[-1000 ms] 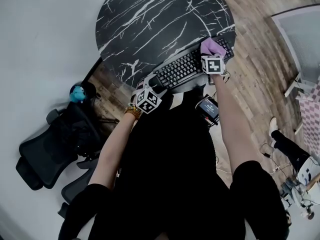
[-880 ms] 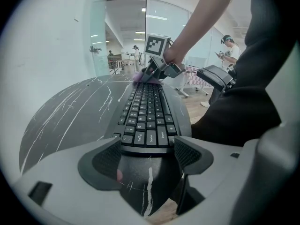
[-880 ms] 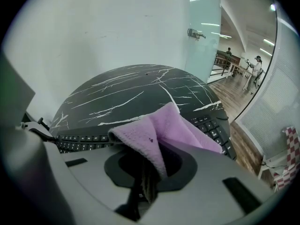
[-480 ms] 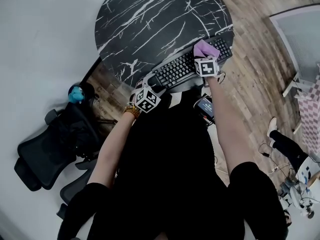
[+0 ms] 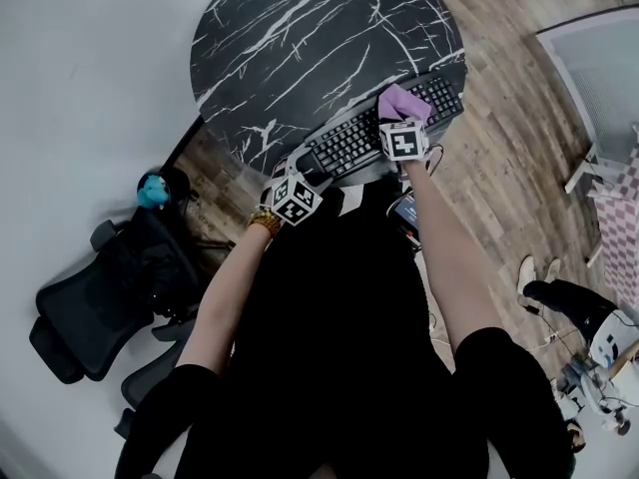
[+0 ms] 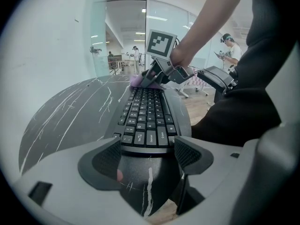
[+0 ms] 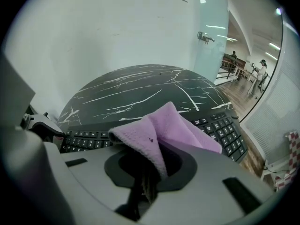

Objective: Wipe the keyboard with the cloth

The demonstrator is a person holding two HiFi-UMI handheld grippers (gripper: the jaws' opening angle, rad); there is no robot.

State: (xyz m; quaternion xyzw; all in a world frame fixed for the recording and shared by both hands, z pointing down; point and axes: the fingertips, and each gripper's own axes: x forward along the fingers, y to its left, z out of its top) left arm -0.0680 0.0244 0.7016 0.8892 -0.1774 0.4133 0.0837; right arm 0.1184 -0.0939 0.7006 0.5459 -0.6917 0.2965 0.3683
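Note:
A black keyboard (image 5: 384, 123) lies along the near edge of the round black marble table (image 5: 300, 38). My right gripper (image 5: 396, 118) is shut on a folded purple cloth (image 5: 401, 103), which rests on the keys right of the keyboard's middle. In the right gripper view the cloth (image 7: 161, 132) bulges up out of the shut jaws over the keyboard (image 7: 225, 130). My left gripper (image 6: 146, 156) stands open at the keyboard's left end, its fingers on either side of the end of the keyboard (image 6: 146, 114) without closing on it. The left gripper view also shows the right gripper (image 6: 152, 76) and cloth (image 6: 136, 80) far along the keys.
A black office chair (image 5: 95, 302) with a blue object (image 5: 152, 190) stands on the wood floor at left. A phone-like device (image 5: 407, 211) hangs at the person's waist. Glass walls and other people show in the distance.
My right gripper has slid the purple cloth leftward along the keyboard, from near its right end toward the middle. The left gripper has stayed at the left end.

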